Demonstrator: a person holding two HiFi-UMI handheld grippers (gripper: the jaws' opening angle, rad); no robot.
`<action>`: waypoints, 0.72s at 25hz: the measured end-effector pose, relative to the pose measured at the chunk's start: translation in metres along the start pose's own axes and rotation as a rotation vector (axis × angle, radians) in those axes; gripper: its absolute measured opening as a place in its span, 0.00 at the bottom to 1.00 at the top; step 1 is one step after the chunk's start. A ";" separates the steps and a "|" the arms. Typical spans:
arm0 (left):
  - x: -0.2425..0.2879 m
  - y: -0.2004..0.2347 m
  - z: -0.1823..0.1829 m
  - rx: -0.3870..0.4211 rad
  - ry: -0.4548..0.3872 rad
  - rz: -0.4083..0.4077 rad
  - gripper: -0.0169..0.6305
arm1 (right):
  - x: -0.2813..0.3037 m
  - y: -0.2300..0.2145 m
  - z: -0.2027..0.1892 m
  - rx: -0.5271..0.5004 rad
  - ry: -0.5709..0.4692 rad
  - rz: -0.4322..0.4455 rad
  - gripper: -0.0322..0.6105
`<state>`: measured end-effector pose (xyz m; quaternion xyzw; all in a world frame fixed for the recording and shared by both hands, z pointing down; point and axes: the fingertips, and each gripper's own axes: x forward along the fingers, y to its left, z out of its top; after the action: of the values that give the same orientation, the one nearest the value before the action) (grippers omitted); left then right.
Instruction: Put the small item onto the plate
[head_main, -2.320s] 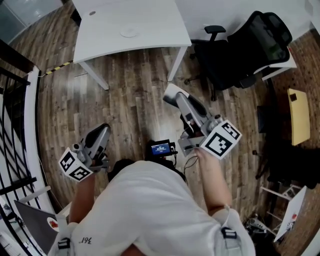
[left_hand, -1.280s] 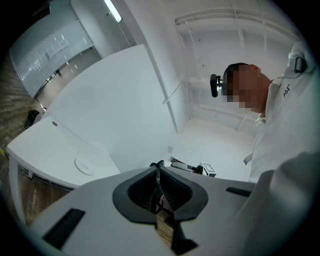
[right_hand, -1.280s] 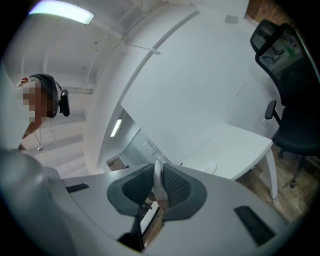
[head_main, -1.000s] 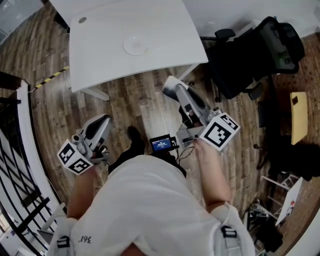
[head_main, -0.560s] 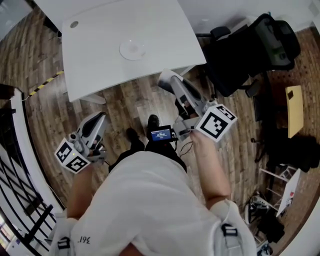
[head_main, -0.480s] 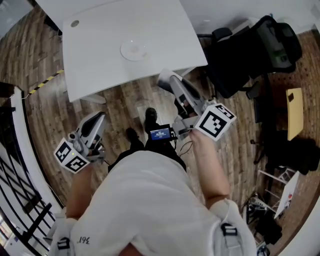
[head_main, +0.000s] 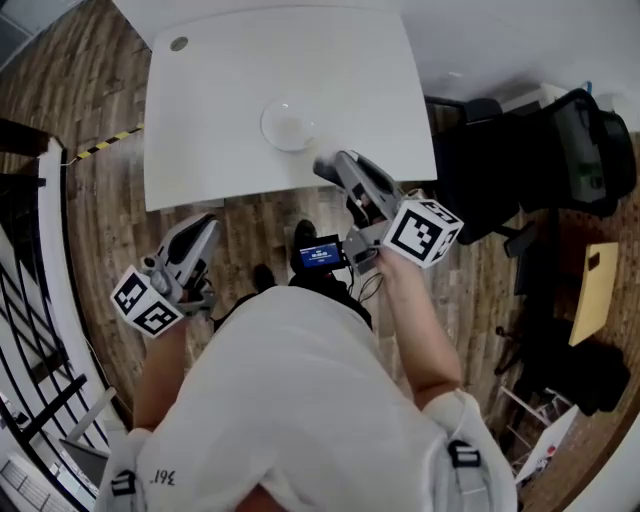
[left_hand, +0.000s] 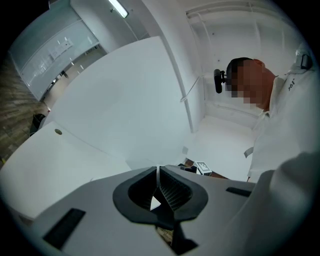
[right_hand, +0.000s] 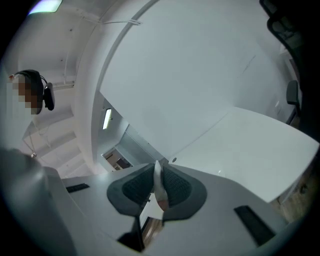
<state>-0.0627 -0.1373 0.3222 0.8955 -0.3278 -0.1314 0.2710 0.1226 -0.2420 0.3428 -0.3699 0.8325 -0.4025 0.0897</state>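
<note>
A small round clear plate (head_main: 288, 125) sits on the white table (head_main: 210, 140), near its front edge. My right gripper (head_main: 327, 166) reaches over that edge, just right of the plate and a little nearer to me. It is shut on a small white item (right_hand: 158, 186) pinched between its pads. The right gripper view (right_hand: 158, 172) looks up past the table top (right_hand: 260, 150) at walls and ceiling. My left gripper (head_main: 207, 226) hangs lower left, over the wood floor, short of the table. Its jaws (left_hand: 159, 176) are shut with nothing between them.
A black office chair (head_main: 560, 150) stands right of the table. A dark railing (head_main: 30, 300) runs down the left side. A yellow board (head_main: 592, 292) lies at far right. A small lit screen (head_main: 318, 254) hangs at the person's waist. A round hole (head_main: 179, 44) marks the table's far left.
The person has walked up to the table, so table and plate have come much closer. The right gripper now reaches the table's front edge. Both grips look unchanged.
</note>
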 end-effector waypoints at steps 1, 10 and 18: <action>0.010 0.002 0.002 0.004 -0.002 0.006 0.04 | 0.006 -0.006 0.005 0.005 0.016 0.010 0.14; 0.065 0.027 -0.003 0.002 0.008 0.075 0.04 | 0.050 -0.049 0.016 0.021 0.160 0.042 0.14; 0.072 0.048 -0.004 -0.039 0.062 0.025 0.04 | 0.062 -0.060 0.009 0.047 0.161 -0.020 0.14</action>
<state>-0.0320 -0.2143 0.3486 0.8895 -0.3277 -0.1064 0.3001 0.1152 -0.3140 0.3900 -0.3425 0.8237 -0.4510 0.0272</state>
